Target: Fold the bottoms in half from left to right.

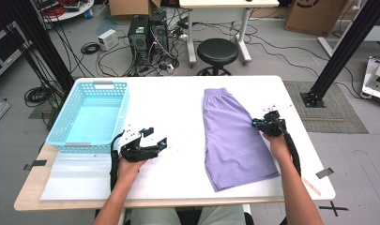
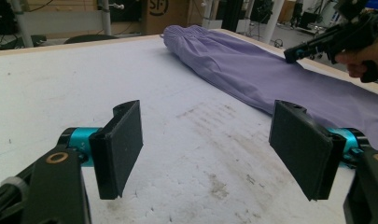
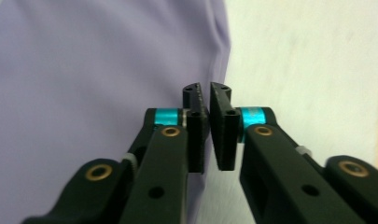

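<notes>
Pinching at the right-hand edge of the purple shorts (image 1: 232, 136), the right gripper (image 1: 259, 123) is sitting with its jaws pressed almost together; in the right gripper view (image 3: 204, 95) the pads are nearly meeting just over the fabric's border where it gives way to the white table (image 1: 178, 101), though whether any cloth is actually caught between them I cannot tell. That placement looks chosen to take hold of the outer seam, probably to lift or fold the garment. The left gripper (image 1: 155, 139) is waiting over bare tabletop just in front of the blue basket (image 1: 65, 126), its jaws spread wide with nothing between them, likely keeping clear until a second hold is needed; in the left gripper view (image 2: 207, 144) it is facing the garment across the table. The shorts are lying flat on the right half of the table, well apart from the basket, waistband toward the far side and hem toward the person. They are looking smooth and pale lilac, with a gathered elastic waist and one long soft fold running down their length.
</notes>
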Motion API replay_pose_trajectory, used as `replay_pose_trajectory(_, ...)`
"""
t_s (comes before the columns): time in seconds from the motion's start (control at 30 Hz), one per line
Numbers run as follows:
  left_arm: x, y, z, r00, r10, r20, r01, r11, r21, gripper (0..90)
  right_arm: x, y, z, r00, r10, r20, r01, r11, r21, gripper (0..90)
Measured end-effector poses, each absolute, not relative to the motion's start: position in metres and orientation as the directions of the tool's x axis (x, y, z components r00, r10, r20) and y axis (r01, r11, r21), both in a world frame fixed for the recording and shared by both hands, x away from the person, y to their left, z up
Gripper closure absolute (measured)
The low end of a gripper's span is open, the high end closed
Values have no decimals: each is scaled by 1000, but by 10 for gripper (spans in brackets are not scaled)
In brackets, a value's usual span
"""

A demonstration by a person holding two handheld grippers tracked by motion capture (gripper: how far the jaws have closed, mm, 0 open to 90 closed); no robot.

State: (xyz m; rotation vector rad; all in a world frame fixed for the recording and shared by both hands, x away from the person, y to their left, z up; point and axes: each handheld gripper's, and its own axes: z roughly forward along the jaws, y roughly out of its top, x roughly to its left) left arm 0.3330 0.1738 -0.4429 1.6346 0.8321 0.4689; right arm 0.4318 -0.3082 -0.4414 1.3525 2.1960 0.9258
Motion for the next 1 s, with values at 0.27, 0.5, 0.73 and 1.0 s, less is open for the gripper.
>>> replay_pose_trajectory(0.27, 326, 175, -445, 683, 721, -116, 257, -89, 962, 259, 405, -312, -434, -436, 900, -7, 591, 292, 752, 829)
replay_pose_trajectory(0.5, 325, 178, -445, 676, 726, -123, 255, -74, 964, 259, 387, -311, -433, -449, 892, -47, 559, 321, 764, 854)
replay_pose_trajectory(0.73, 327, 178, -444, 674, 728, -126, 250, -64, 966, 259, 395, -307, -448, -446, 895, -28, 612, 328, 720, 842)
replay_pose_trajectory(1.0, 327, 179, -442, 671, 730, -128, 249, -60, 967, 259, 372, -313, -447, -459, 889, -9, 613, 323, 721, 801)
